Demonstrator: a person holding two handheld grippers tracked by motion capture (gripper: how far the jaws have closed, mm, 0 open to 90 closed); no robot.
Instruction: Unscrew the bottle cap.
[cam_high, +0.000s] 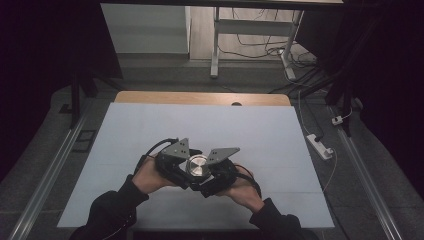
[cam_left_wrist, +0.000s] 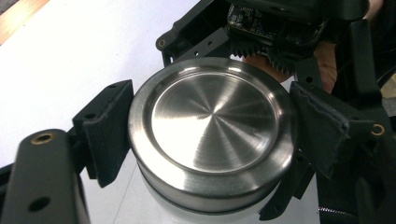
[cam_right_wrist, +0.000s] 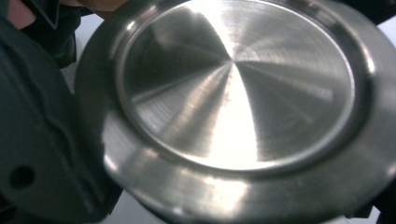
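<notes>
Near the front middle of the white table top (cam_high: 250, 130), both hands are bunched together around a round brushed-steel lid (cam_high: 196, 165) with a raised rim, sitting on what looks like a white container. From the high view the lid gleams between the two black tools, each topped by a grey three-cornered plate. The left gripper (cam_left_wrist: 210, 135) is clamped on it: in the left gripper view one ribbed black pad (cam_left_wrist: 109, 126) presses the lid's side at the left and the other meets it at the right, metal squeezed between them. The right gripper (cam_high: 220, 172) comes in from the opposite side, its body and gear teeth visible just behind the lid in the left gripper view. Its jaws are drawn fully together; the right gripper view has the lid (cam_right_wrist: 233, 93) looming very close, a dark jaw at lower left beside its rim, but whether they pinch anything I cannot tell. Bare wood shows along the table's far edge.
</notes>
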